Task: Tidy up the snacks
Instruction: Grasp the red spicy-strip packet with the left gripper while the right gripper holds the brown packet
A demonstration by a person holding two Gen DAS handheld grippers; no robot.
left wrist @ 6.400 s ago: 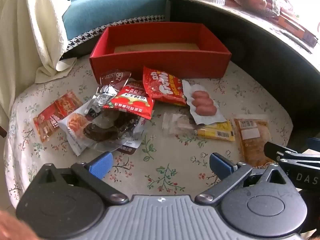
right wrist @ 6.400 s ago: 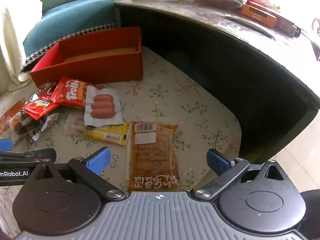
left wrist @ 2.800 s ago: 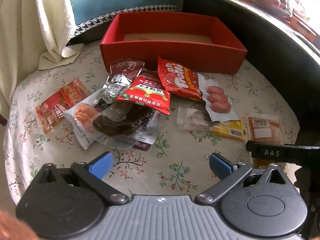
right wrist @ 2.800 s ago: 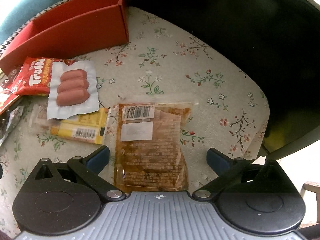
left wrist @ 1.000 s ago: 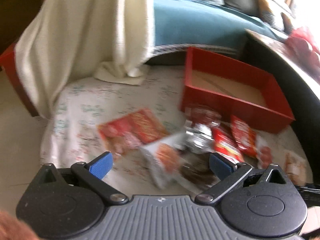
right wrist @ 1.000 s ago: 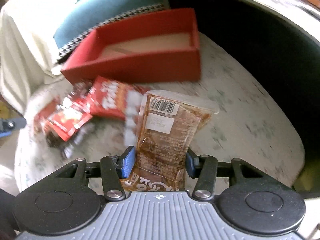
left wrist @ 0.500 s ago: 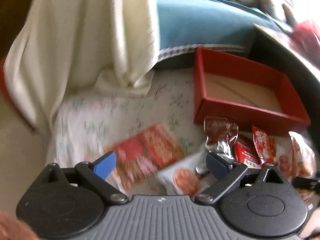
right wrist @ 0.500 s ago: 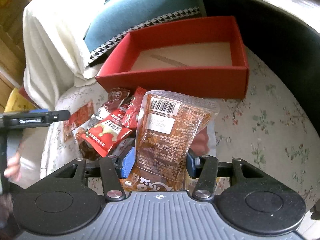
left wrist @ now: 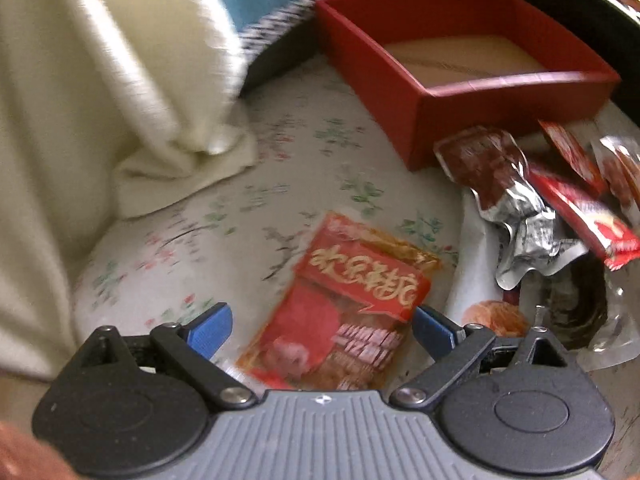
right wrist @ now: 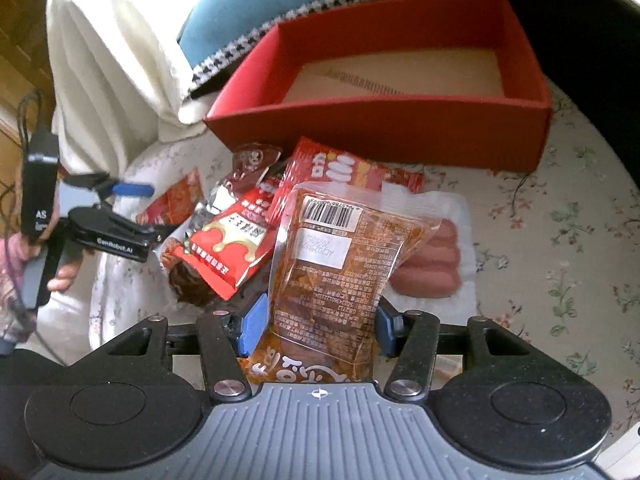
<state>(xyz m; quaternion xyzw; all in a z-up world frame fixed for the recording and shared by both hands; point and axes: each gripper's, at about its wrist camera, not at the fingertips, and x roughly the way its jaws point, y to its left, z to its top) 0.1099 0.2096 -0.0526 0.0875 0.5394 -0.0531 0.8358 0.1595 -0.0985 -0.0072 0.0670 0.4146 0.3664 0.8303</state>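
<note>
My right gripper point(right wrist: 318, 324) has its blue pads against both sides of a brown pouch point(right wrist: 340, 272) of crinkled clear plastic, oily reddish-brown inside, held upright above the other snacks; the jaws are opening at this moment, with the pouch between them and the pads touching it. Its back bears a barcode, a white sticker and dense small print I cannot read (large white characters sit upside down at the bottom edge). Past it stands the red box point(right wrist: 400, 132), rigid card with straight walls and a plain tan floor, nothing in it that I can see.

My left gripper point(left wrist: 322, 326) is spread wide over a flat red packet point(left wrist: 340, 320), glossy film with gold script across a red banner; the pads stand either side of it and I see no pressure on it. It lies on the floral cloth point(left wrist: 256, 184), left of the heap. Beside it are a crumpled silver foil pack point(left wrist: 516, 216) with dark contents and a slim red sachet point(left wrist: 580, 216).

From the right view I see a white tray of pink sausages point(right wrist: 432, 264), smooth and rounded, and my left hand point(right wrist: 60, 276) on a handle marked "GenRobot.AI". A cream towel point(left wrist: 100, 92) drapes softly at left
</note>
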